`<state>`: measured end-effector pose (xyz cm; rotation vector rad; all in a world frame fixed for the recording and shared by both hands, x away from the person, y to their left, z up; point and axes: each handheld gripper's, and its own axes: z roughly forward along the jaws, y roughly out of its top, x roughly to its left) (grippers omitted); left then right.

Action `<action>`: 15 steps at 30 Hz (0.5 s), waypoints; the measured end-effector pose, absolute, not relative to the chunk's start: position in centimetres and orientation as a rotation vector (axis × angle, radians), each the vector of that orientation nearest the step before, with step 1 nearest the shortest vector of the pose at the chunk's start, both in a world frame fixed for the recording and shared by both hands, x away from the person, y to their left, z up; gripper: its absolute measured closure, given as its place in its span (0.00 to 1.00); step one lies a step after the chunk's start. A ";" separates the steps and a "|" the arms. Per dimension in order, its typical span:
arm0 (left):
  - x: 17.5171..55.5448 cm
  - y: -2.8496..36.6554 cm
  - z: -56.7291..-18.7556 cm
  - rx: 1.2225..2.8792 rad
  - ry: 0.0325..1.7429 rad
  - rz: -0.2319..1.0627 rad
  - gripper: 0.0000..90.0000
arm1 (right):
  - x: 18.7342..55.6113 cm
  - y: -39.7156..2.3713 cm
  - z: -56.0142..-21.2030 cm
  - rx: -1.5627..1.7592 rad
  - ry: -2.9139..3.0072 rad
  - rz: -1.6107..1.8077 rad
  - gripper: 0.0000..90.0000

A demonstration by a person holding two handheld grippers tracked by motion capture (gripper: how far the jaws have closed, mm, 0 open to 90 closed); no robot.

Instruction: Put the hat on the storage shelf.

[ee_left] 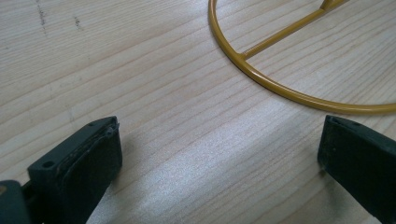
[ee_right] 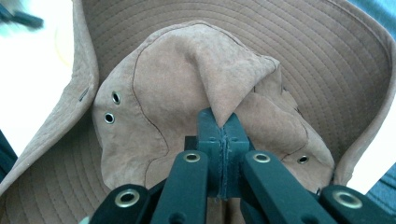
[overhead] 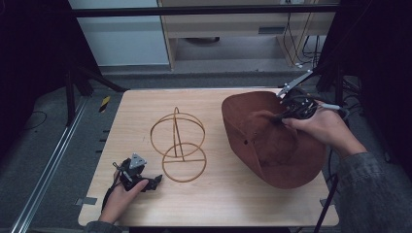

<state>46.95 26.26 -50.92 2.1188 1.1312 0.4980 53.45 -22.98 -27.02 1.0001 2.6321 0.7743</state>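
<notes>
Brown fabric hat (overhead: 272, 141), right of frame, hangs pinched at its crown by the right gripper (overhead: 281, 115); carry it level over the wire stand (overhead: 178, 144). Left gripper (overhead: 154, 181) rests agape.

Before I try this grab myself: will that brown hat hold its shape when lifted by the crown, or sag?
Probably sag: the brown hat puckers into a fold where the right gripper pinches its crown. The brim curls unevenly, suggesting soft fabric. It looks light, since one small pinch seems to carry it.
</notes>
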 end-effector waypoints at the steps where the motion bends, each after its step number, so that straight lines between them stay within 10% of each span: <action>1: 47.0 26.3 -50.9 2.119 1.131 0.498 0.00 | 53.3 -22.9 -26.6 0.994 2.625 0.787 0.99; 15: 46.9 26.3 -50.9 2.122 1.131 0.496 0.00 | 52.3 -21.4 -19.9 0.890 2.510 0.935 0.99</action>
